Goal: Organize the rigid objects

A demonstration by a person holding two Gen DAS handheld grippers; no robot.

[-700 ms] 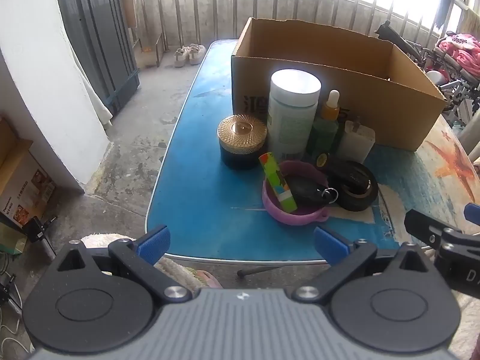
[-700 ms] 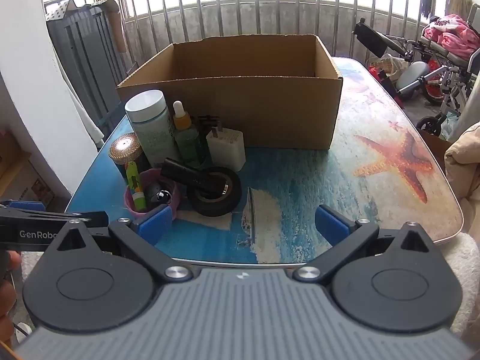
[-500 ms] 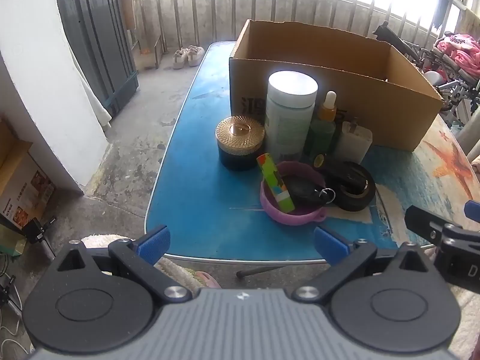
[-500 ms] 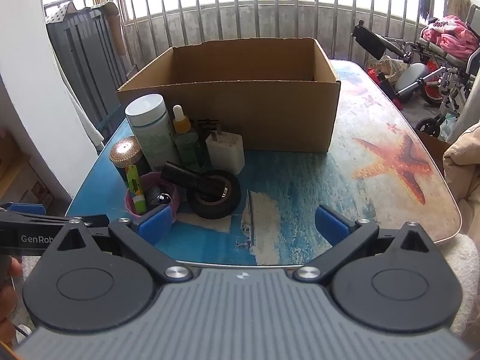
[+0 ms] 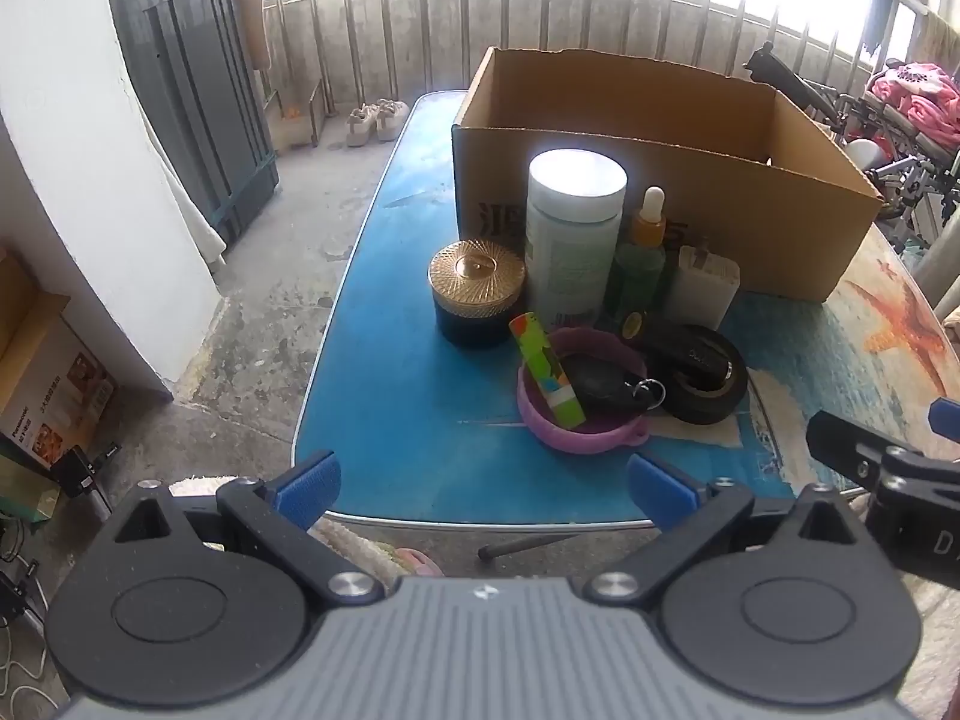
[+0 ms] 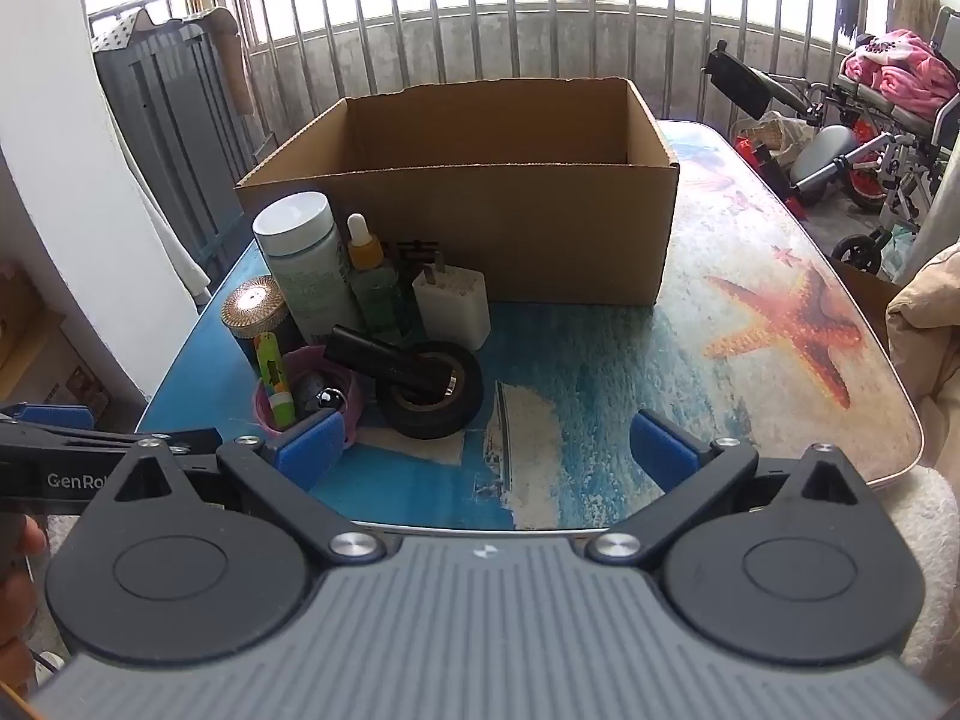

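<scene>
- The left gripper hangs over the near edge of the table with its jaws spread wide and nothing between them; the right gripper is the same, spread and empty, aimed at the bare painted stretch beside the clutter.
- The things to be sorted stand in a tight cluster at the near-left corner of the cardboard box: a tall white-lidded jar, a dropper bottle, a white plug adapter, a gold-lidded jar.
- In front of them a pink bowl holds a green-and-orange tube leaning on its rim and a black key fob; a black tape roll just beside it carries a black stick laid across it.
- The box is open-topped and looks empty, so it is likely meant to receive them; the cluster sits close for short carries.
- Writing: "GenRo…" on the left gripper's side seen from the right wrist; dark print on the box front, partly hidden and unreadable.
</scene>
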